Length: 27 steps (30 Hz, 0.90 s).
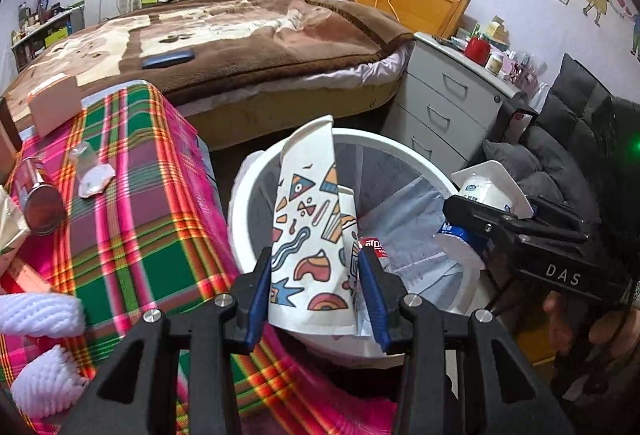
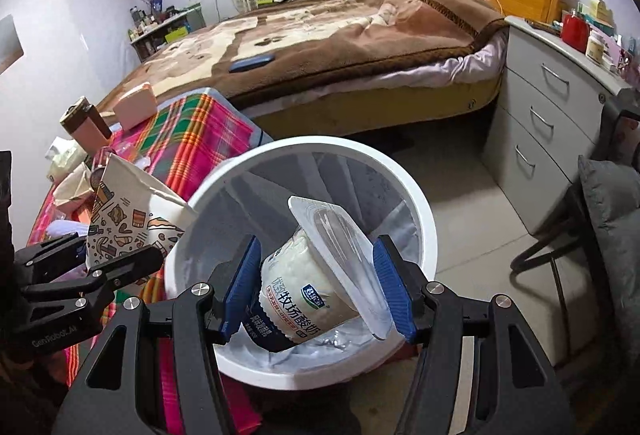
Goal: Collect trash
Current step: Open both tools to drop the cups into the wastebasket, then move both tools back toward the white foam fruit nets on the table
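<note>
My left gripper (image 1: 316, 267) is shut on a flattened paper cup (image 1: 306, 219) with coloured patterns, held over the near rim of a white trash bin (image 1: 400, 145) lined with a pale bag. My right gripper (image 2: 316, 275) is shut on a white yogurt cup (image 2: 304, 287) with its clear lid peeled back, hanging above the bin (image 2: 416, 203) opening. In the left wrist view the right gripper (image 1: 464, 203) and yogurt cup (image 1: 488, 191) show at the bin's right side. The paper cup (image 2: 128, 219) and left gripper (image 2: 112, 263) appear at the left of the right wrist view. A red-labelled wrapper (image 1: 374, 247) lies inside the bin.
A plaid-covered table (image 1: 132, 227) stands left of the bin with a metal bottle (image 1: 38, 195), a clear plastic cup (image 1: 90, 171), a pink box (image 1: 54, 103) and white foam nets (image 1: 36, 315). A bed (image 1: 240, 39) lies behind, grey drawers (image 1: 444, 107) and a dark chair (image 1: 576, 139) at right.
</note>
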Motion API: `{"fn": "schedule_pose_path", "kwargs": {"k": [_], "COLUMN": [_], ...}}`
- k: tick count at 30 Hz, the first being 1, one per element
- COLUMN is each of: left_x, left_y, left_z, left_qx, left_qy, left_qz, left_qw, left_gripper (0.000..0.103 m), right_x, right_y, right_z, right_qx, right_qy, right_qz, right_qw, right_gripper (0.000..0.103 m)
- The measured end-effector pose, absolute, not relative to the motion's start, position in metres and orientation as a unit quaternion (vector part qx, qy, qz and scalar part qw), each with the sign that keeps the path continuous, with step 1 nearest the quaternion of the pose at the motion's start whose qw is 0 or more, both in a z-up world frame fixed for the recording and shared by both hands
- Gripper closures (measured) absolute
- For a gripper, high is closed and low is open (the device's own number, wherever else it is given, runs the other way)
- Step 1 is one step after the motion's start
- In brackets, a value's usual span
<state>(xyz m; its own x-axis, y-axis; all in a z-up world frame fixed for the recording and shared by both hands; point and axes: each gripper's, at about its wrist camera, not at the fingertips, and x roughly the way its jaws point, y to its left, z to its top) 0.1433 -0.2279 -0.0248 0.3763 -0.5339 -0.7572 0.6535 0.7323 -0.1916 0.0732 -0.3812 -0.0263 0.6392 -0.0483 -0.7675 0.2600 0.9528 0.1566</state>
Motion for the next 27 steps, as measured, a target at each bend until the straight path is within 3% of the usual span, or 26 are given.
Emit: {"fn": "schedule_pose_path", "kwargs": {"k": [4, 7, 27], "left_x": [0.146, 0.146, 0.139], "left_y": [-0.236, -0.239, -0.217], "left_z": [-0.028, -0.032, -0.015], "left_qx": [0.074, 0.073, 0.056], "left_qy": [0.43, 0.434, 0.413], "left_qz": [-0.357, -0.358, -0.351], "left_qw": [0.826, 0.824, 0.839], "left_gripper": [0.058, 0.045, 0.043], "right_x": [0.074, 0.076, 0.07], "right_y": [-0.387, -0.391, -0.386], "right_z": [-0.029, -0.029, -0.015], "right_qx": [0.126, 0.131, 0.105], "right_qy": [0.421, 0.423, 0.387], "right_qz": [-0.084, -0.072, -0.056], "right_qw": [0.894, 0.894, 0.914], "right_gripper": [0.042, 0.042, 0.042]}}
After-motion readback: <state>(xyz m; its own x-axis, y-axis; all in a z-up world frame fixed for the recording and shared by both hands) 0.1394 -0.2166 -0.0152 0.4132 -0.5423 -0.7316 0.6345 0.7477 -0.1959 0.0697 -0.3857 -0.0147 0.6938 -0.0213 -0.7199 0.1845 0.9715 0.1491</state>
